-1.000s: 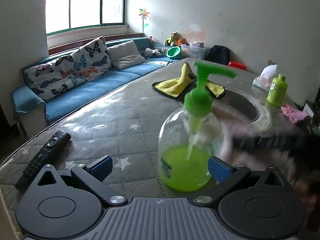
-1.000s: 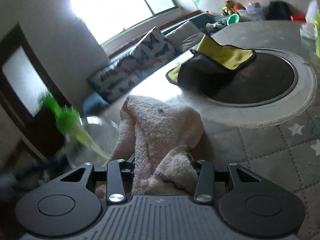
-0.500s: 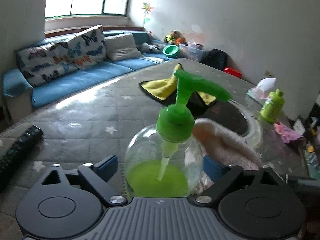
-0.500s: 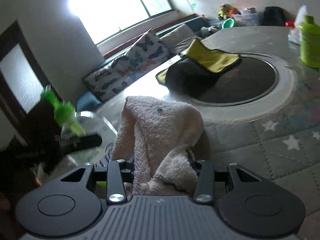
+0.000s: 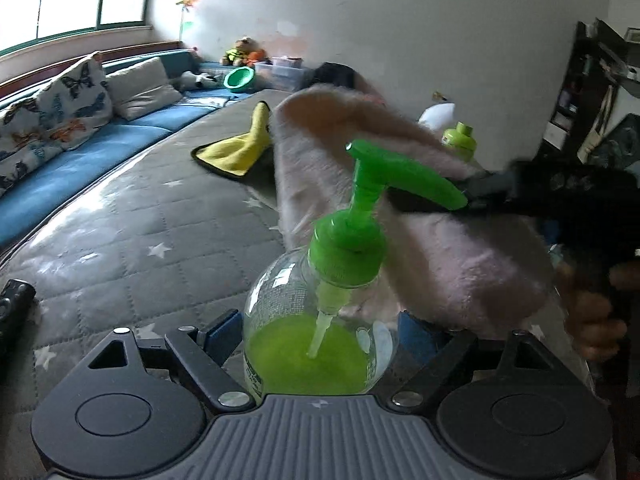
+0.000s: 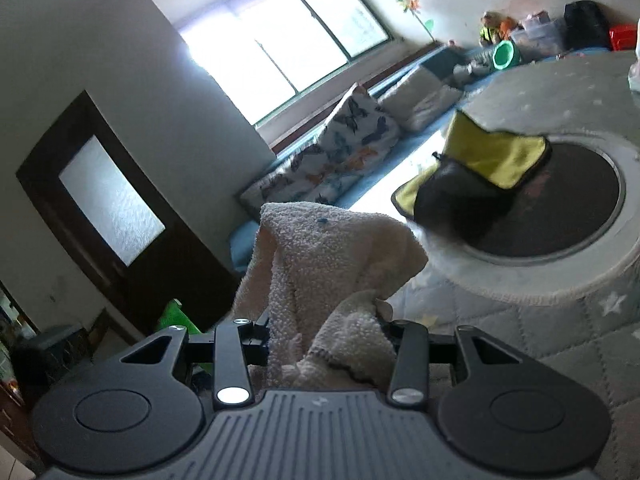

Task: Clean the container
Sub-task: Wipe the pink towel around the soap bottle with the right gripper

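A round clear pump bottle (image 5: 308,336) with green liquid and a green pump head (image 5: 384,184) sits between the blue pads of my left gripper (image 5: 316,334), which is shut on its body. My right gripper (image 6: 324,336) is shut on a cream-pink terry towel (image 6: 324,256). In the left wrist view that towel (image 5: 440,248) drapes over the bottle's right shoulder, behind the pump spout, and the right gripper (image 5: 480,192) reaches in from the right with a hand (image 5: 592,320) on it. A sliver of the green pump (image 6: 172,316) shows low in the right wrist view.
The grey quilted star-print table (image 5: 132,224) carries a yellow cloth (image 5: 236,152), a dark round inset (image 6: 560,196), a small green bottle (image 5: 460,140) and a black remote (image 5: 12,308) at the left edge. A blue sofa (image 5: 80,160) with cushions runs along the window side.
The bottle has been lifted closer to the left camera. The right gripper has brought the towel up over the bottle's right side and against it.
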`<state>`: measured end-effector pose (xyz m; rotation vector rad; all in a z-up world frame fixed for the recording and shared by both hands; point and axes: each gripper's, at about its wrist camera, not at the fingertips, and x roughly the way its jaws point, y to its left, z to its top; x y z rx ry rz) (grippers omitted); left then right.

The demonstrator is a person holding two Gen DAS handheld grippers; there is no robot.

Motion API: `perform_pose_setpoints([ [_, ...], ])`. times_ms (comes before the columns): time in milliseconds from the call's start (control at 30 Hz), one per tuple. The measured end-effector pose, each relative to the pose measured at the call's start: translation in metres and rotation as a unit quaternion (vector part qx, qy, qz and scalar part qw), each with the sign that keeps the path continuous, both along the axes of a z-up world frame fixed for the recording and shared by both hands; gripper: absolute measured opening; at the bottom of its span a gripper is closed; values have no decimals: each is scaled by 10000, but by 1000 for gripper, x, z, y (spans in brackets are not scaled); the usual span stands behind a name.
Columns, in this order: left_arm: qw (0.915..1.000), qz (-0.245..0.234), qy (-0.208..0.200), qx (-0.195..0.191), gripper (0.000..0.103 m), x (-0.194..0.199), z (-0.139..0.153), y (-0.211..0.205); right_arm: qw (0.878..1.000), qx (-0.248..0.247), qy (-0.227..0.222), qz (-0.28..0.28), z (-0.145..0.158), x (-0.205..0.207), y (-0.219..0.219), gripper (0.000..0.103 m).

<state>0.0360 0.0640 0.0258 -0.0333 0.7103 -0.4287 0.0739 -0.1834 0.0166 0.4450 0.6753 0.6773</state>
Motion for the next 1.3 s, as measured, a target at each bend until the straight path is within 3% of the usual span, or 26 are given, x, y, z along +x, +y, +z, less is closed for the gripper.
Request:
perform_pose_setpoints([
  [233,9998,176,-68,-58,87,-5,-12,-2,9978,-563,344,-75,-36,2,9,41],
  [367,9985,529,-85,-149,89,-13,-15,-4,9927,-1197,135,-7,-43,-12,19,41],
  [567,9947,996,-185,-146,88,-16,-11,-6,9899,-1420,-10,15,-36,-30,23,41],
  [967,9996,218,-114,-129,87,-22,-8,10,9946,-995,-124,260,-20,-60,7,40],
  [1167,9996,-194,-201,10,87,-25,-8,10,9987,-107,-320,376,19,-46,2,40],
  [1300,9996,-199,-204,-65,87,-25,-9,11,9983,-220,-172,504,12,-30,16,40],
])
